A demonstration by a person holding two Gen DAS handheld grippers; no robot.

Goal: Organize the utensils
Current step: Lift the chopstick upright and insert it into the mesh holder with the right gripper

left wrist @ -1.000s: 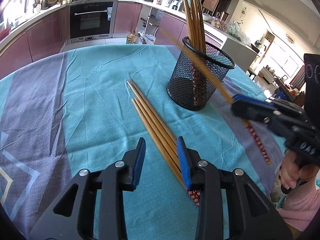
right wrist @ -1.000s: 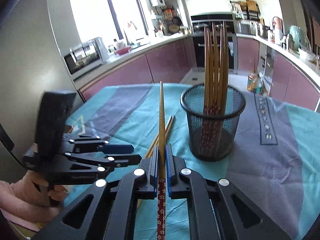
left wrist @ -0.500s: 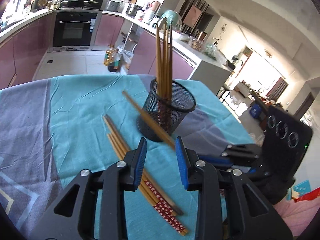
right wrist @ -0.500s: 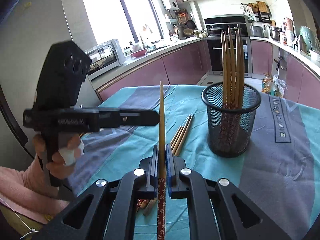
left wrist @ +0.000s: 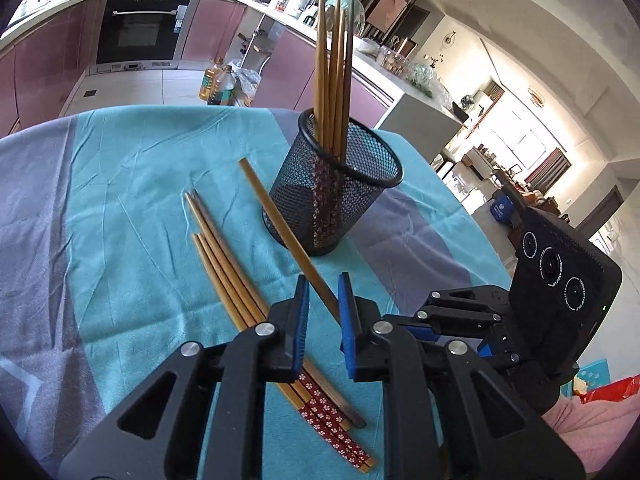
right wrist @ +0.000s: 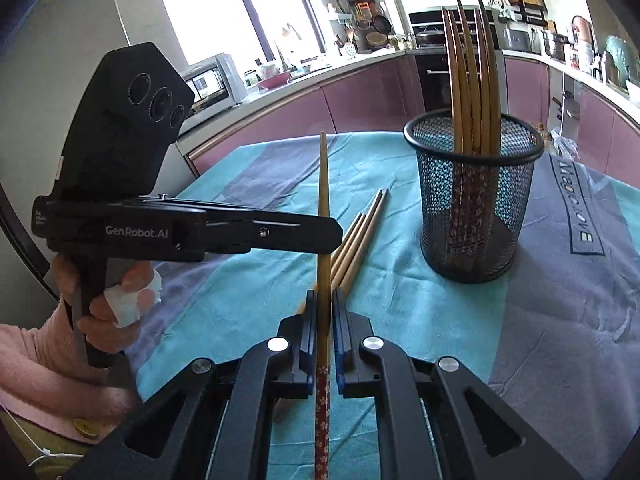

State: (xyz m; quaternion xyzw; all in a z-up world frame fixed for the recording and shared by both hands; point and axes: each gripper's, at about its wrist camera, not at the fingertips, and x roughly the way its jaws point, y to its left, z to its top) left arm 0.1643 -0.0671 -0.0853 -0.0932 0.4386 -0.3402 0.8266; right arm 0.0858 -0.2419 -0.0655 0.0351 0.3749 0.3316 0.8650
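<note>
A black mesh cup (left wrist: 335,196) (right wrist: 474,196) stands on the table with several chopsticks upright in it. My right gripper (right wrist: 323,312) is shut on one chopstick (right wrist: 323,200) and holds it above the table, tip pointing away. In the left wrist view that chopstick (left wrist: 280,228) runs between the blue pads (left wrist: 347,312) of my left gripper (left wrist: 323,300), which is open around it, not closed on it. Several loose chopsticks (left wrist: 232,280) (right wrist: 356,240) lie on the cloth left of the cup.
A teal and grey tablecloth (left wrist: 100,220) covers the round table. Kitchen cabinets and an oven (left wrist: 136,28) stand behind it. The right gripper's body (left wrist: 552,320) sits low right in the left view; the left gripper's body (right wrist: 120,184) is at left in the right view.
My left gripper has moved in toward the held chopstick, so its open jaws now straddle the stick. The right gripper has kept its grip and come closer to the cup.
</note>
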